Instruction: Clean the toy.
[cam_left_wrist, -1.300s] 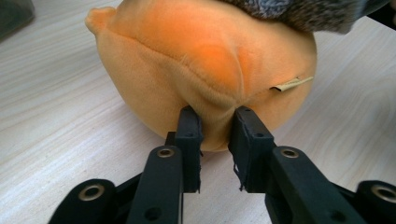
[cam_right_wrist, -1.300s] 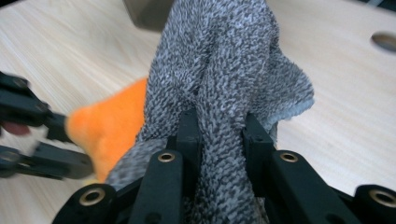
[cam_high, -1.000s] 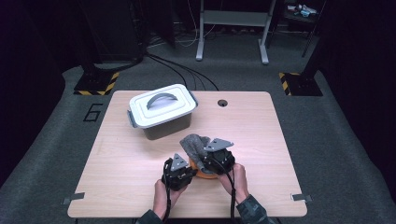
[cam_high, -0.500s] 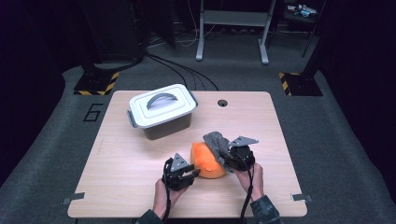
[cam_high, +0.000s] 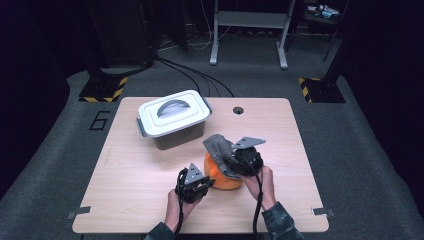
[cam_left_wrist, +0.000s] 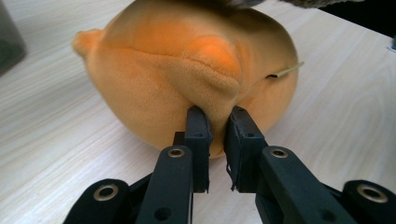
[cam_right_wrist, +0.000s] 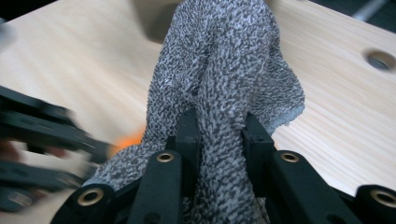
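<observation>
Orange plush (cam_left_wrist: 187, 65) pinched by left gripper (cam_left_wrist: 218, 122), under grey cloth (cam_right_wrist: 224, 70).

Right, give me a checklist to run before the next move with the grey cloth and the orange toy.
1. Right gripper has the grey cloth: ok, jaws closed on a thick fold.
2. Left gripper holds the orange toy: ok, jaws pinch a ridge of plush at its near side.
3. Toy is supported: ok, it sits on the table.
4. Cloth is free of the toy: cannot tell; in the high view it hangs above and across the toy's top, contact unclear.
5. Box is out of the way: ok, it stands farther back, apart from both grippers.
6. Box is ready to receive things: not ok, the lid is on.
</observation>
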